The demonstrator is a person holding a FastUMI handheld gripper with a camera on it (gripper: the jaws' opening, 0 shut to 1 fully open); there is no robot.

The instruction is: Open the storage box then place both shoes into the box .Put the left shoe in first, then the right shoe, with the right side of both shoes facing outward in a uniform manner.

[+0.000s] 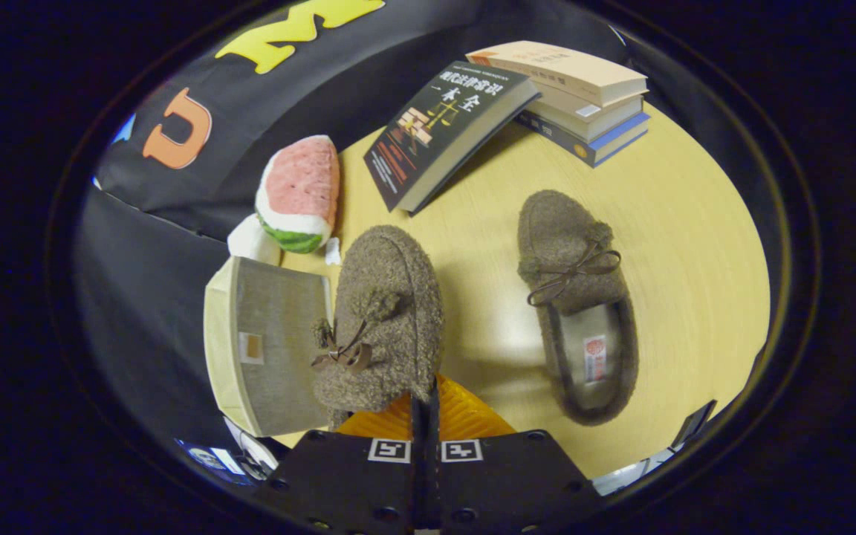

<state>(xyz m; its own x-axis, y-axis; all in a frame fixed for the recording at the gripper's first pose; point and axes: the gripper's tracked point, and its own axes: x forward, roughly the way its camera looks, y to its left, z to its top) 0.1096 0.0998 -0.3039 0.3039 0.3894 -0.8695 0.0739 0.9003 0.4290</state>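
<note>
My gripper is shut on the heel end of a fuzzy brown shoe with a small bow. That shoe hangs in front of the fingers, turned on its side, toe pointing away. It overlaps the right edge of the storage box, a grey fabric box with a cream rim and a small tab. Whether the box stands open I cannot tell. The second matching shoe lies flat on the wooden table, to the right of the fingers, its opening facing up.
A plush watermelon slice lies beyond the box at the table's edge. A dark book leans on a stack of books at the far side. Black cloth hangs to the left.
</note>
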